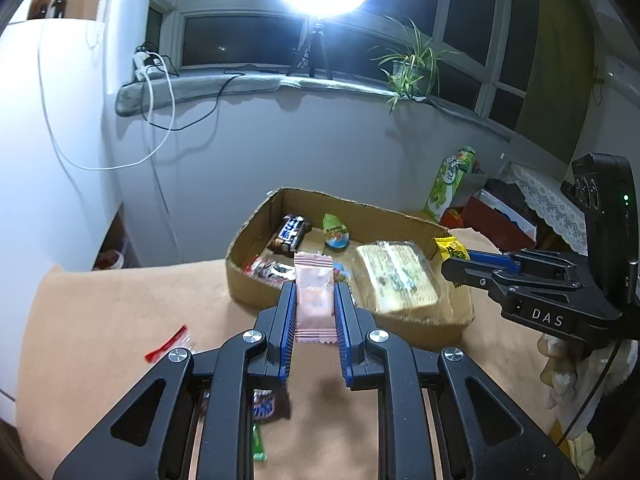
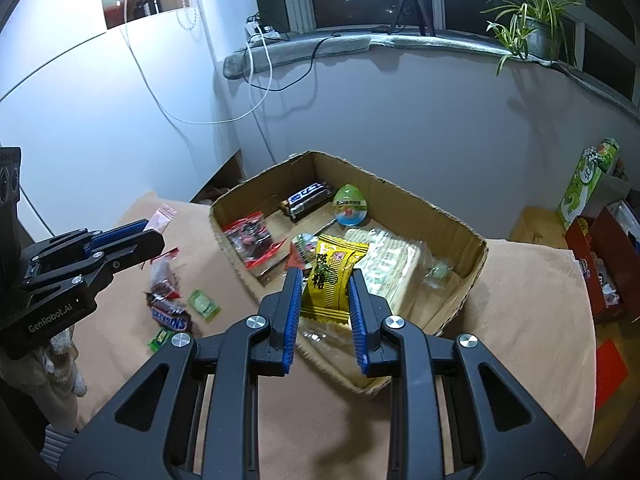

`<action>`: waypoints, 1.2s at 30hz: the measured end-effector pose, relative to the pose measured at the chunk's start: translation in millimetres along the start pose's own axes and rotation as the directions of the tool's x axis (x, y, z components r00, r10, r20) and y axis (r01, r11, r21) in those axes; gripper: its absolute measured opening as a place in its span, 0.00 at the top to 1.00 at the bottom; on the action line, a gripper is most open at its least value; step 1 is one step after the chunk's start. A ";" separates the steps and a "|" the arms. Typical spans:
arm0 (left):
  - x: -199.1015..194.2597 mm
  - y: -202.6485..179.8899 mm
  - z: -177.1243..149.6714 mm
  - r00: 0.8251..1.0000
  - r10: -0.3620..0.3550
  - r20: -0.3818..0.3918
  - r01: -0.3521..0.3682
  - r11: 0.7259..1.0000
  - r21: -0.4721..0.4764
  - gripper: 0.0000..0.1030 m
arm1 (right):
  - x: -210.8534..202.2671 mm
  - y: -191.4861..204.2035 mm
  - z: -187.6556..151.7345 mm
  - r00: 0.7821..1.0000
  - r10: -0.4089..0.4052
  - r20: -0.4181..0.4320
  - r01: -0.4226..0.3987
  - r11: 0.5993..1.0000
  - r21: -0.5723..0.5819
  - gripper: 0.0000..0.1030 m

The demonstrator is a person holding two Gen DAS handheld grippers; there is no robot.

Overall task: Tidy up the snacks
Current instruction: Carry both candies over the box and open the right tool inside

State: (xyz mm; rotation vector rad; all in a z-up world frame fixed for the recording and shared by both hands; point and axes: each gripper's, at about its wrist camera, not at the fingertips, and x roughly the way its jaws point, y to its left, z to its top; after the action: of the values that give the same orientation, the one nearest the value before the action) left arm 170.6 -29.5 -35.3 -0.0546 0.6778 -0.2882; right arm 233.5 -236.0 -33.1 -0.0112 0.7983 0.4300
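Jaws clamp snacks; tan tablecloth (image 2: 520, 288), windowsill (image 1: 248, 84).

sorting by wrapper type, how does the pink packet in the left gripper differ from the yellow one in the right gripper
The pink packet is pale and nearly plain; the yellow packet is bright with bold dark characters. The pink one looks narrower, the yellow wider and puffier. Both are small sealed packets with crimped ends, each clamped upright, in the left gripper and right gripper, near the cardboard box.
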 end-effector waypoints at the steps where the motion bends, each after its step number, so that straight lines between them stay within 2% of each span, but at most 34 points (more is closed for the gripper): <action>1: 4.5 -1.6 3.0 1.000 -0.004 -0.002 0.004 1.000 0.004 0.83 | 1.8 -2.4 1.5 1.000 -0.003 -0.001 0.003 1.000 0.002 0.77; 17: 62.9 -13.0 33.0 0.998 -0.035 -0.049 0.037 0.999 0.029 0.83 | 24.9 -36.6 25.1 0.999 -0.048 -0.011 0.048 0.998 0.028 0.77; 22: 71.5 -15.3 38.1 0.999 -0.016 -0.042 0.017 0.999 0.028 0.83 | 30.4 -41.5 28.5 0.999 -0.046 -0.017 0.046 0.998 0.038 0.77; 32: 77.2 -19.3 41.1 0.998 -0.023 -0.054 0.025 0.999 0.036 0.83 | 31.7 -40.9 26.9 0.998 -0.056 -0.018 0.056 0.998 0.036 0.76; 33: 77.1 -19.8 41.0 0.998 -0.022 -0.053 0.024 0.999 0.037 0.82 | 31.3 -40.9 27.1 0.998 -0.061 -0.018 0.061 0.997 0.037 0.75; 36: 77.0 -20.7 42.1 0.998 -0.021 -0.053 0.023 0.999 0.035 0.79 | 28.3 -40.6 26.8 0.997 -0.072 -0.008 0.072 0.997 0.034 0.59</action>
State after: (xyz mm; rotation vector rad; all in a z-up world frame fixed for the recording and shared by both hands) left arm 248.9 -72.8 -46.5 -0.0210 0.7250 -0.3238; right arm 284.8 -258.1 -40.1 -0.0095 0.8098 0.3481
